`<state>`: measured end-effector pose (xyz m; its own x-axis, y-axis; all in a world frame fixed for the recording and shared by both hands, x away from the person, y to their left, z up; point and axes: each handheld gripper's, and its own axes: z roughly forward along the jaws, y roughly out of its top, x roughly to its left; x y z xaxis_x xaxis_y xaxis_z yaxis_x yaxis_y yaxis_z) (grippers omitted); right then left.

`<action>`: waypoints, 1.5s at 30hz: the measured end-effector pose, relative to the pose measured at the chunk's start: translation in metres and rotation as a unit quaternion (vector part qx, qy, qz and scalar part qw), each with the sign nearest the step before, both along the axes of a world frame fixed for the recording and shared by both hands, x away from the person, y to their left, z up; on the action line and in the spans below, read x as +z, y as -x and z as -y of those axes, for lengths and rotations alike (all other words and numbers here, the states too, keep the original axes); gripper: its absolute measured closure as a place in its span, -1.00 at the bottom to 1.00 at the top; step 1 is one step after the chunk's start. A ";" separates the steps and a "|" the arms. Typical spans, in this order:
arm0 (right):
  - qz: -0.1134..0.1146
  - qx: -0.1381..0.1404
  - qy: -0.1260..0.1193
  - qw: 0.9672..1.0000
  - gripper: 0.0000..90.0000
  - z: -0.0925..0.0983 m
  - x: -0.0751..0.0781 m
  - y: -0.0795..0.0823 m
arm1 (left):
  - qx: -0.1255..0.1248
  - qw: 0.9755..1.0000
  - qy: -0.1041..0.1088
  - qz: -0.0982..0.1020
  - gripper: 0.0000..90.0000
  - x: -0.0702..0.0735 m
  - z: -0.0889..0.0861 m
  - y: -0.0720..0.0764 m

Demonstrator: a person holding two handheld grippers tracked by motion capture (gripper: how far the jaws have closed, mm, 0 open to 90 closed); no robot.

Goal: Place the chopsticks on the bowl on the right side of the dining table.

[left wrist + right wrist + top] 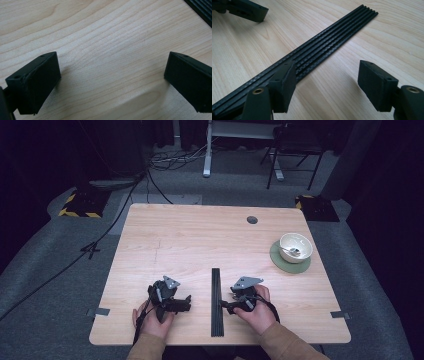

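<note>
A long black bundle of carbon-weave rods lies across the middle of the wooden table, running from the near edge away from me. My left gripper rests on the table to the bundle's left, jaws pointing toward it. Its jaws stand open over bare wood, with the bundle's end off at the top right. My right gripper sits just right of the bundle. Its jaws are open, the left jaw over the rods and bare wood in the gap.
A white bowl with a spoon in it stands on a green coaster at the far right. A grey cable grommet is set into the back of the table. The left gripper's jaw shows beyond the rods.
</note>
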<state>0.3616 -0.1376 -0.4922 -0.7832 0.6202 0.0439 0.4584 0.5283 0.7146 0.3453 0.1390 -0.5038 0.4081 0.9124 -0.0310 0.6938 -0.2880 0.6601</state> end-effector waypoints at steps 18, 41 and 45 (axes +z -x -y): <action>-0.006 0.005 0.004 1.000 -0.31 -0.004 -0.002 0.004 | 0.000 1.000 0.000 0.000 -0.98 0.000 0.000 0.000; -0.009 -0.031 0.020 0.999 -0.13 0.033 0.000 0.000 | 0.004 1.000 -0.002 -0.001 -0.99 0.000 0.001 -0.001; -0.008 -0.045 0.023 0.999 -0.11 0.046 0.000 -0.004 | 0.003 1.000 0.001 -0.002 -0.99 0.000 0.002 -0.002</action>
<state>0.3655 -0.1837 -0.4918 -0.7234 0.6899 0.0266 0.5173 0.5162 0.6826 0.3472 0.1371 -0.5037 0.4025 0.9148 -0.0339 0.6977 -0.2826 0.6583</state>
